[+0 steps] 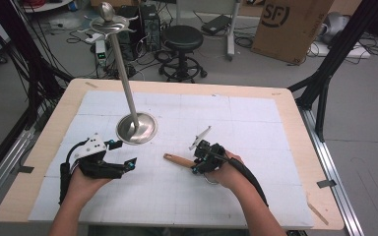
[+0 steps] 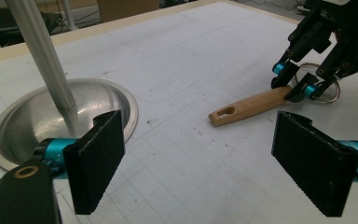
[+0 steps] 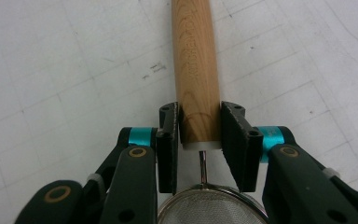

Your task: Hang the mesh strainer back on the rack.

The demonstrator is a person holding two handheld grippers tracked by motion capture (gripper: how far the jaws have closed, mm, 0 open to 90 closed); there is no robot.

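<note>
A small strainer lies on the white gridded mat, its wooden handle (image 1: 177, 160) pointing left toward the middle. My right gripper (image 1: 199, 164) is shut on that handle (image 3: 195, 65) near the end where the wire joins, and the mesh bowl (image 3: 209, 210) sits just below the jaws. In the left gripper view the handle (image 2: 251, 106) lies flat with the right gripper (image 2: 298, 86) clamped on its far end. My left gripper (image 1: 124, 153) rests at the left of the mat; its jaws (image 2: 205, 158) stand wide open with nothing between them.
A tall metal stand with a round dished base (image 1: 137, 128) rises just beyond the left gripper, its pole (image 2: 42, 56) leaning toward the camera. The mat (image 1: 285, 123) covers a wooden table. A stool (image 1: 182, 37) and a cardboard box (image 1: 290, 24) stand on the floor behind.
</note>
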